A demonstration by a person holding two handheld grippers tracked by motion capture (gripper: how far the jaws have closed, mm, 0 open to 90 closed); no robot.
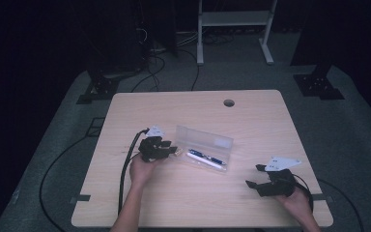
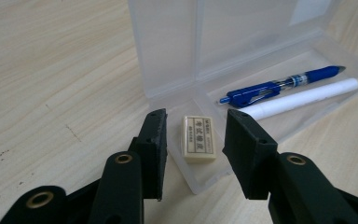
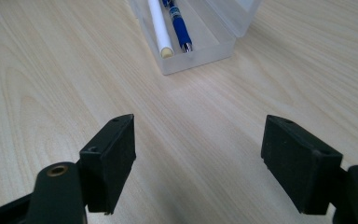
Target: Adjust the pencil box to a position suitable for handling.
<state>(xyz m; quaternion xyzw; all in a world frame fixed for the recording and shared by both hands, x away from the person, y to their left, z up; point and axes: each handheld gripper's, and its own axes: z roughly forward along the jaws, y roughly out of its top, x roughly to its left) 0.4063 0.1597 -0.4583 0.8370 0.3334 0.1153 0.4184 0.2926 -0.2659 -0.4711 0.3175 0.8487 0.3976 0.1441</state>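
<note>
A clear plastic pencil case (image 1: 205, 140) lies open at the middle of the table, its lid (image 2: 168, 42) standing up. Inside lie a blue pen (image 2: 279, 86), a white pen (image 2: 307, 99) and, at the near end, a cream eraser (image 2: 198, 138). My left gripper (image 2: 196, 117) reaches into that end with one jaw on each side of the eraser. A gap shows on both sides, so the pads do not press on it. My right gripper (image 3: 199, 122) rests open over bare wood at the front right (image 1: 253, 176), apart from the case (image 3: 200, 58).
The wooden table (image 1: 251, 116) has a round cable hole (image 1: 229, 103) near its far edge. Black cables trail off the left gripper toward the table's front left. Dark floor, stands and a white frame lie beyond the table.
</note>
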